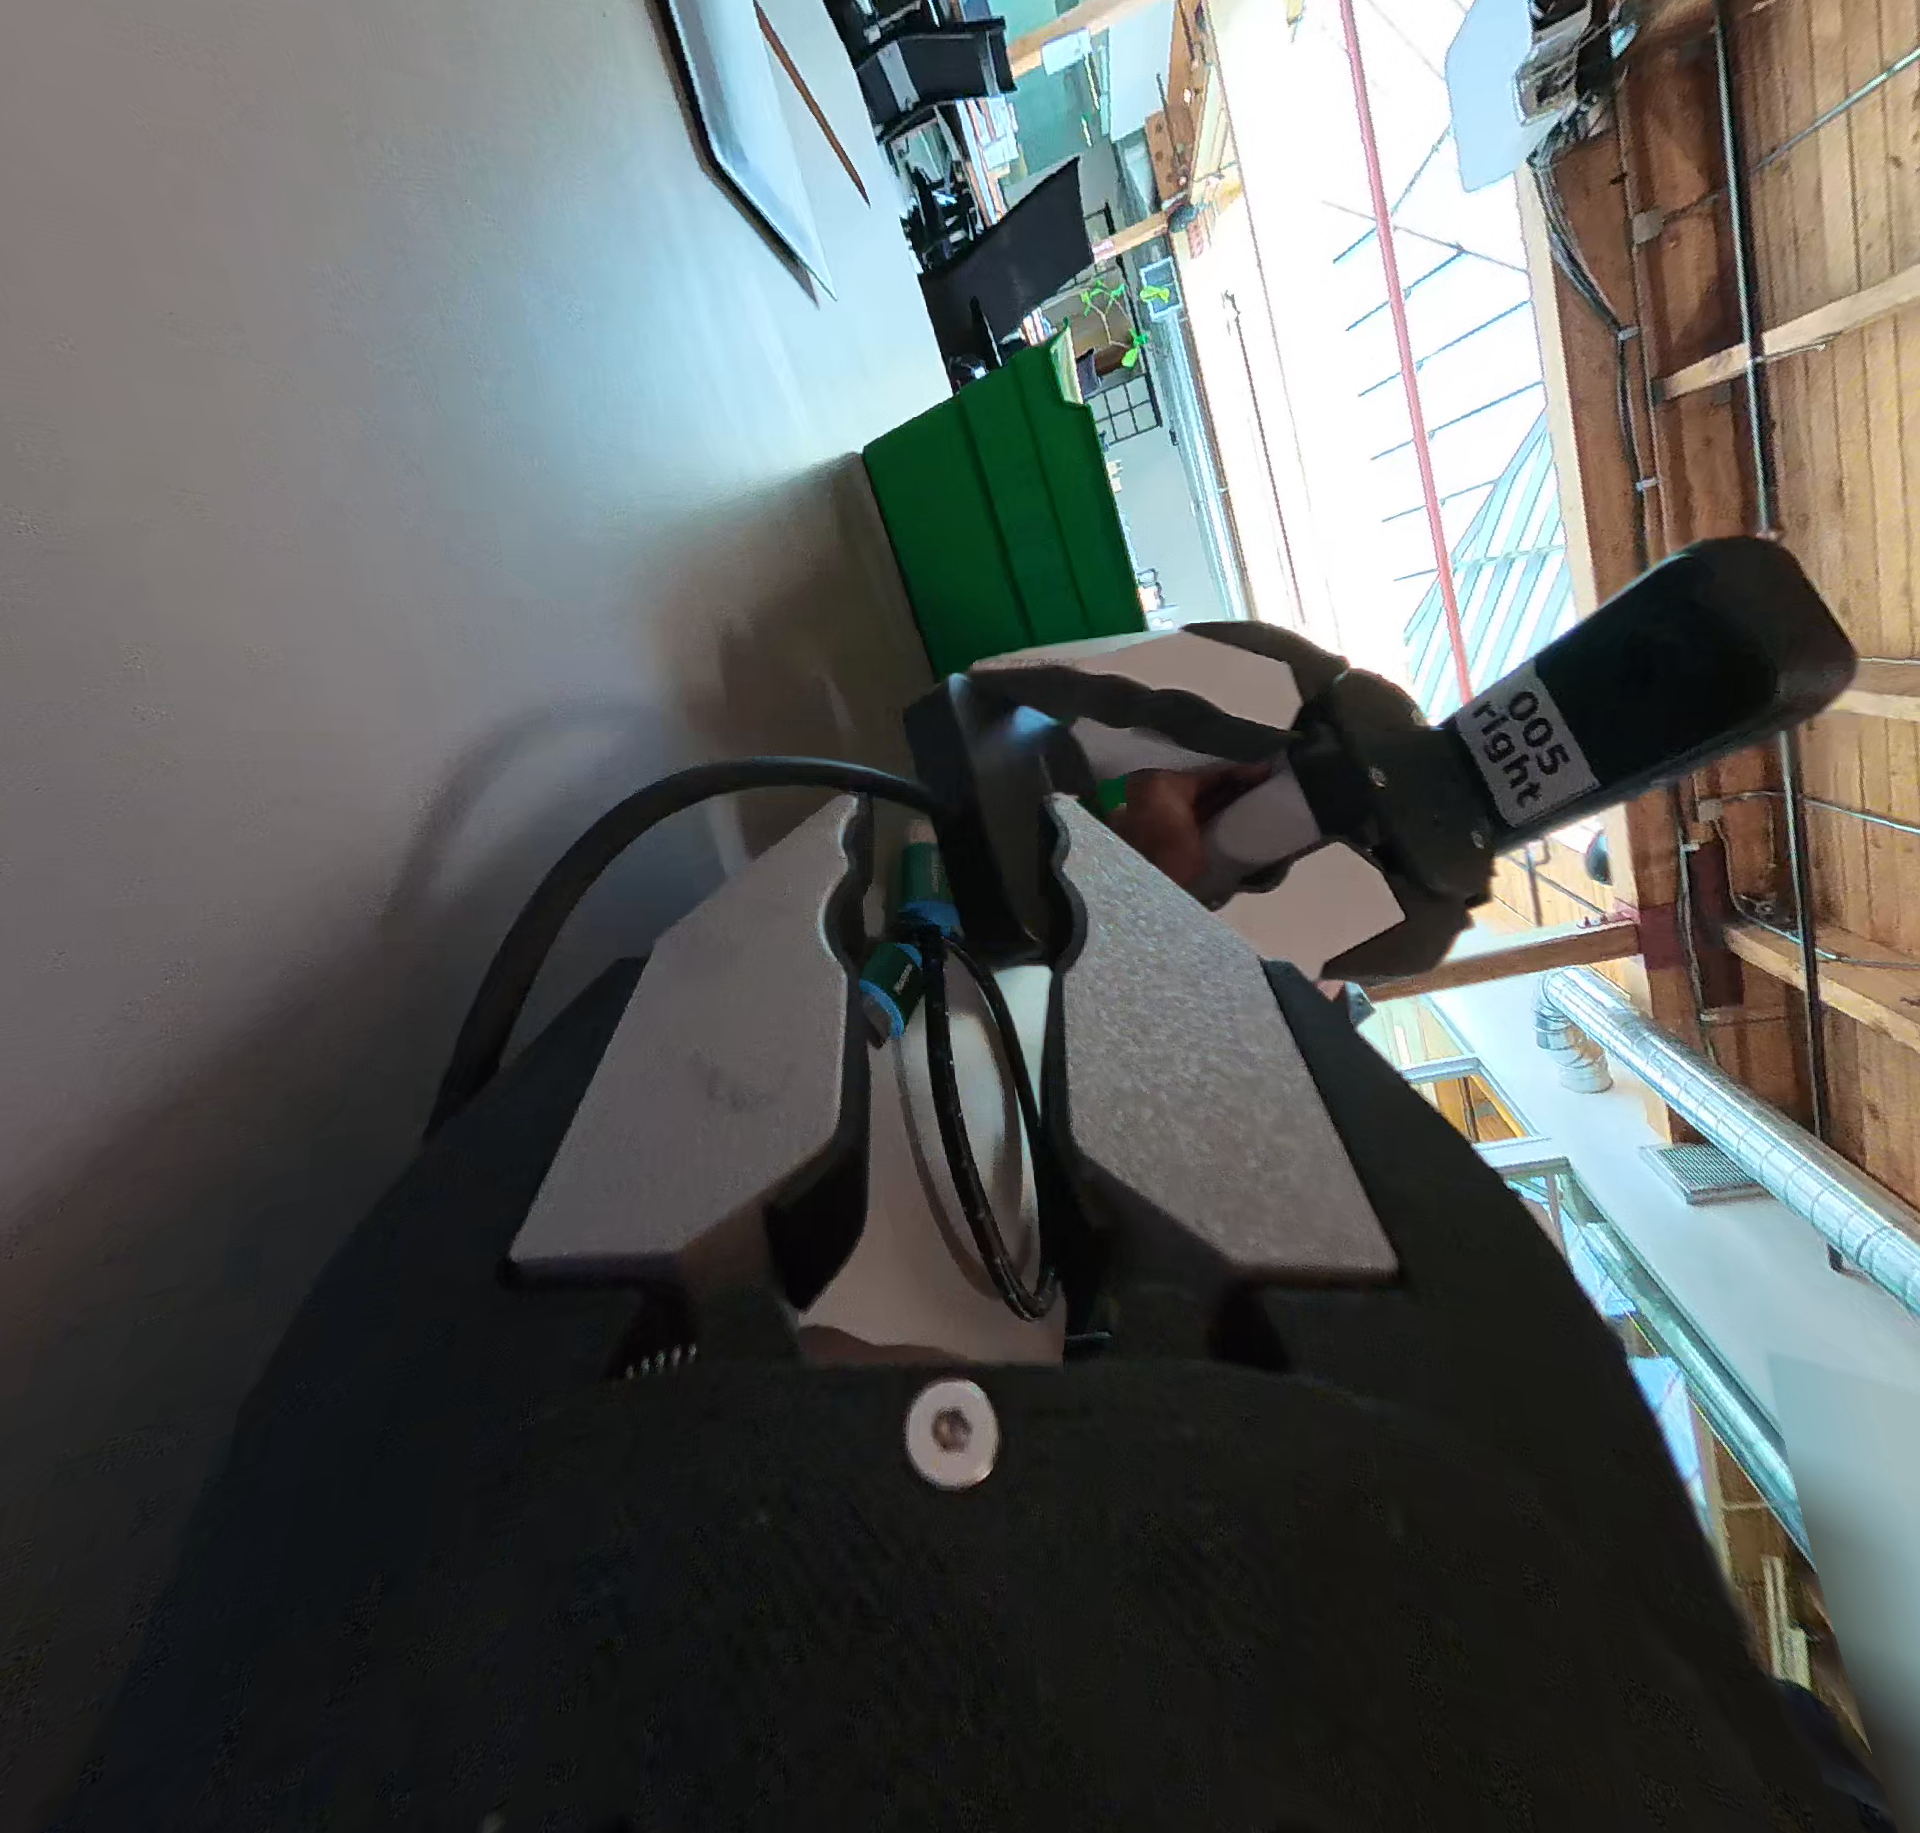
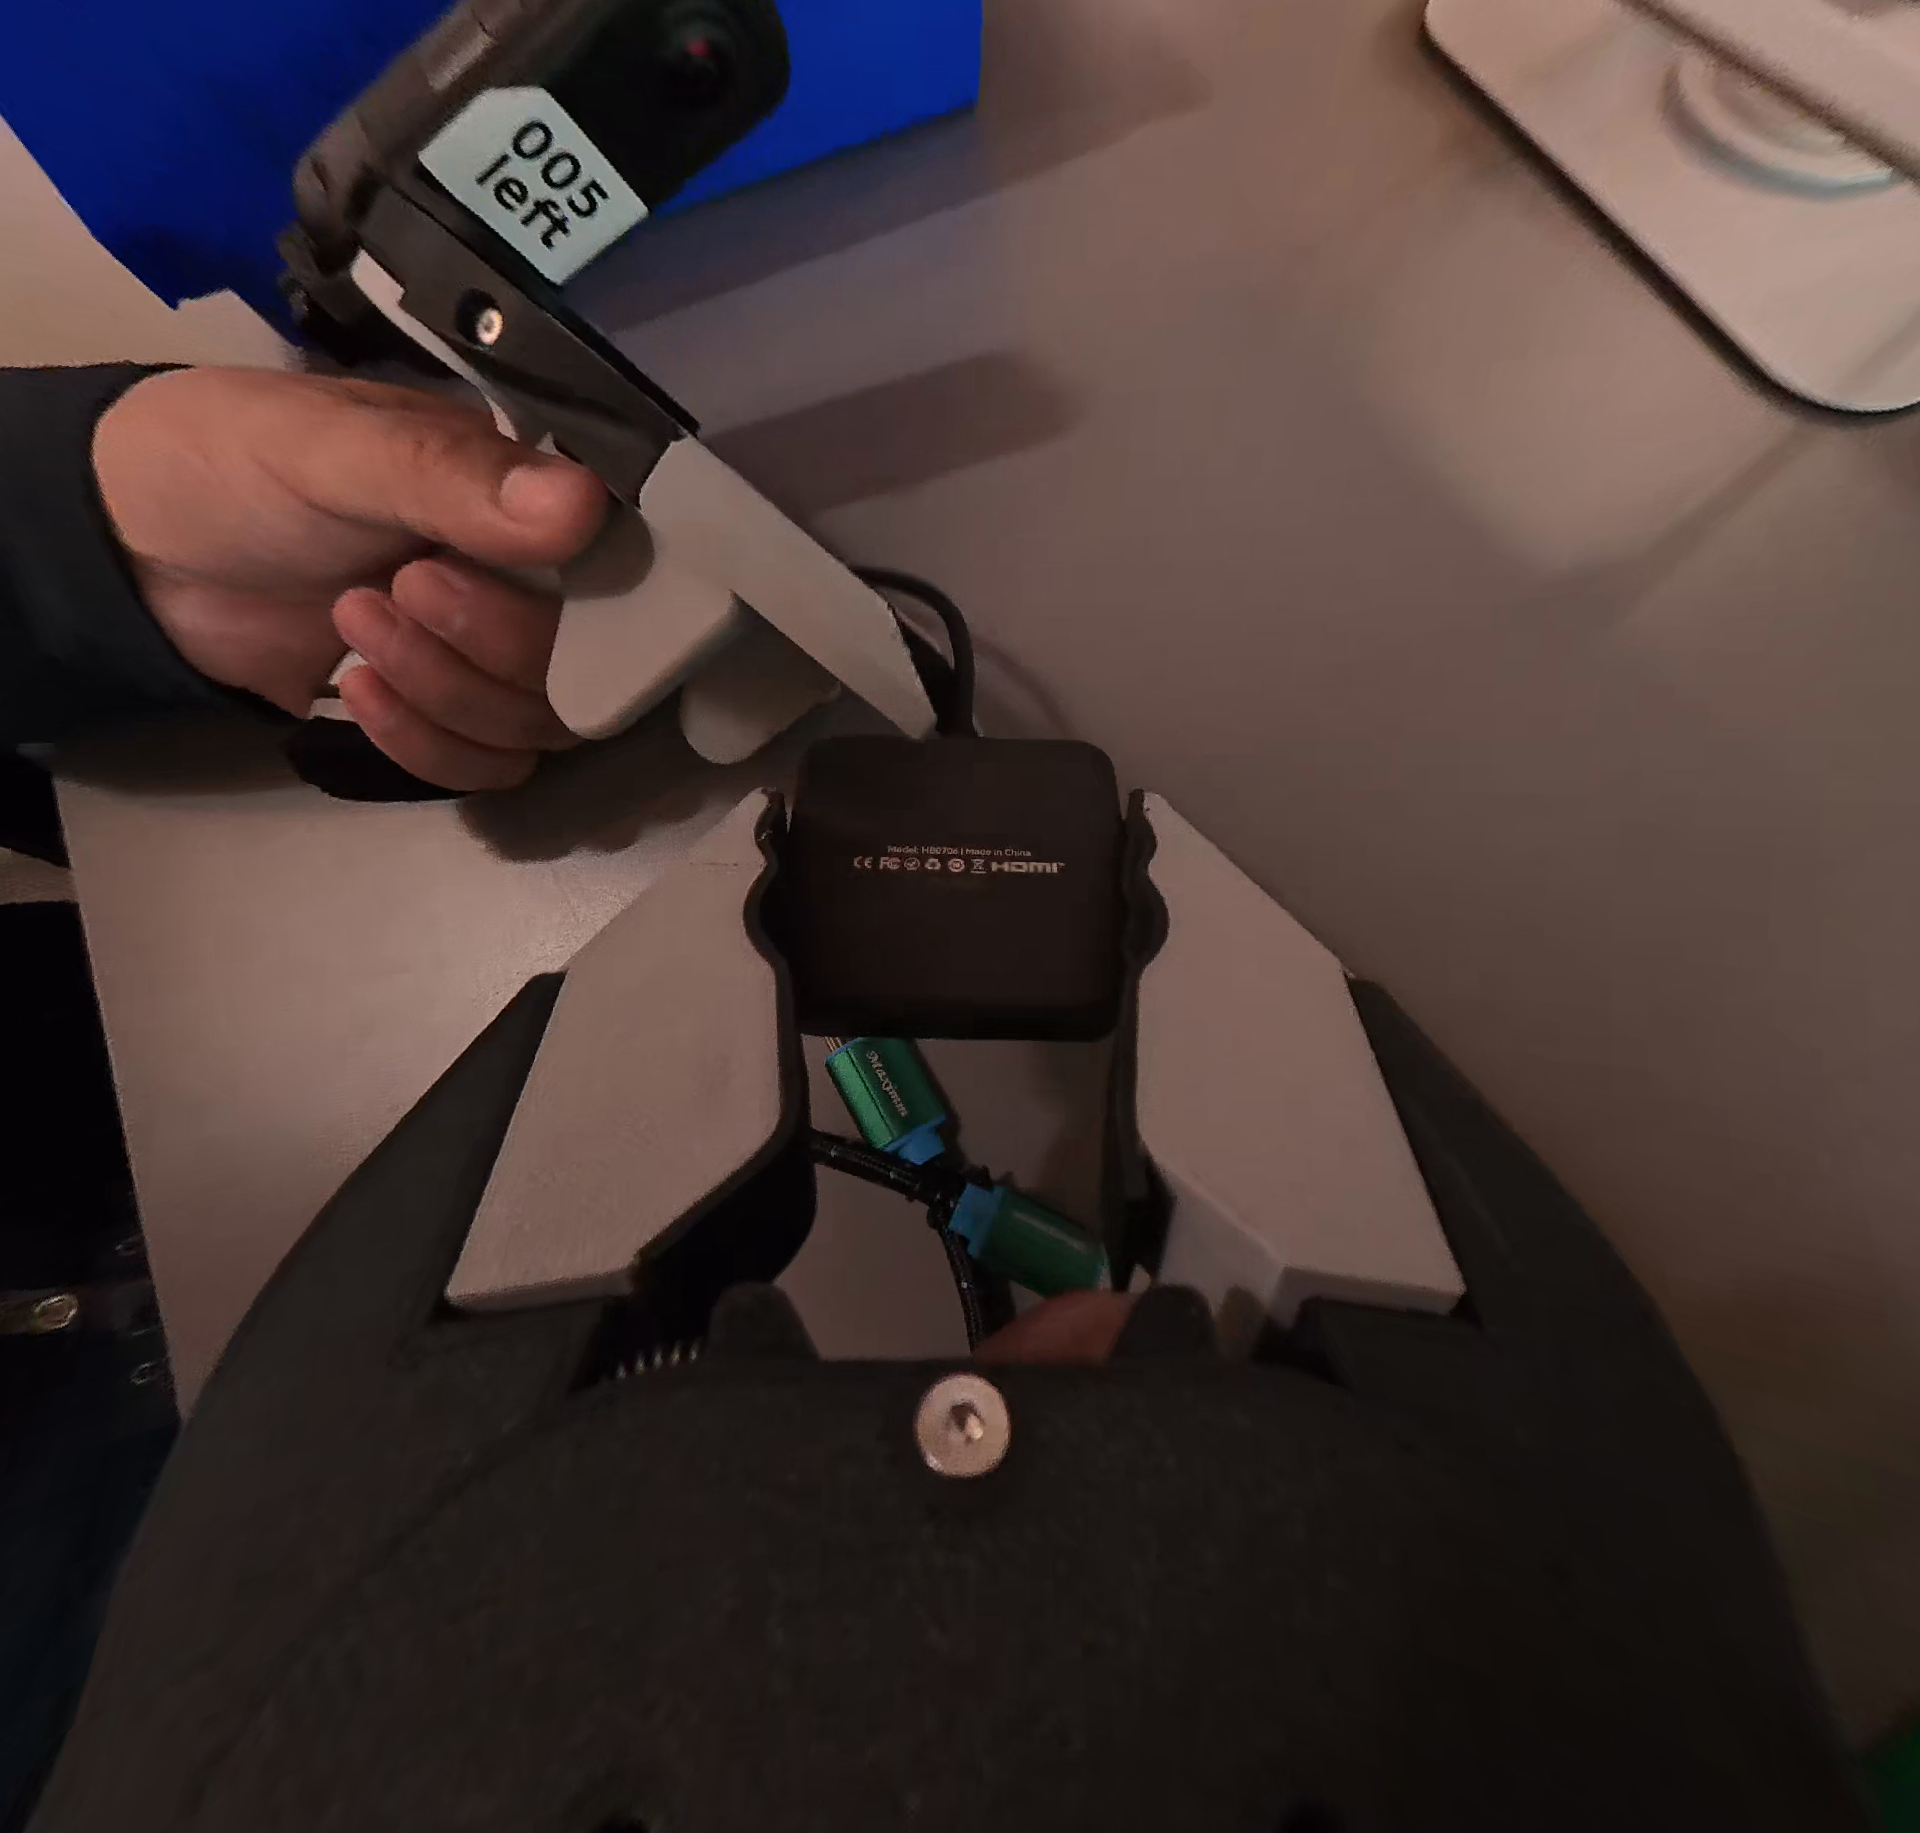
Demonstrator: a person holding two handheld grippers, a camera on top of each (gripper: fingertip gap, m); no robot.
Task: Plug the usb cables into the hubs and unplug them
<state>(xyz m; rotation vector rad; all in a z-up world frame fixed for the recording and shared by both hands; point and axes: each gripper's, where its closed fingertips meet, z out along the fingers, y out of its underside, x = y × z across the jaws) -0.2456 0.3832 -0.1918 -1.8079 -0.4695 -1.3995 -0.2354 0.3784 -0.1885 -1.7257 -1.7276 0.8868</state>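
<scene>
The right claw [image 2: 956, 895] is clamped on a small black square hub [image 2: 951, 884], its grey fingers [image 2: 665, 1045] pressing the hub's two opposite edges and holding it just above the grey table [image 2: 1351, 588]. Under the hub, between the fingers, hang two green plugs with blue collars [image 2: 883, 1097] on a braided black cable [image 2: 961, 1253]; one plug looks seated in the hub's edge, though the shadow there makes that hard to confirm. The left claw [image 1: 956, 869] comes in from the far side and has its tips at the same hub [image 1: 982, 827], seen edge-on; its fingers are close together, but I cannot tell whether they actually pinch it. A person's hand [image 2: 343, 557] grips the left claw's handle. A thick black cord [image 1: 623, 827] loops off the hub. A blue bin [image 2: 208, 121] and a green bin [image 1: 997, 526] stand farther back on the table.
</scene>
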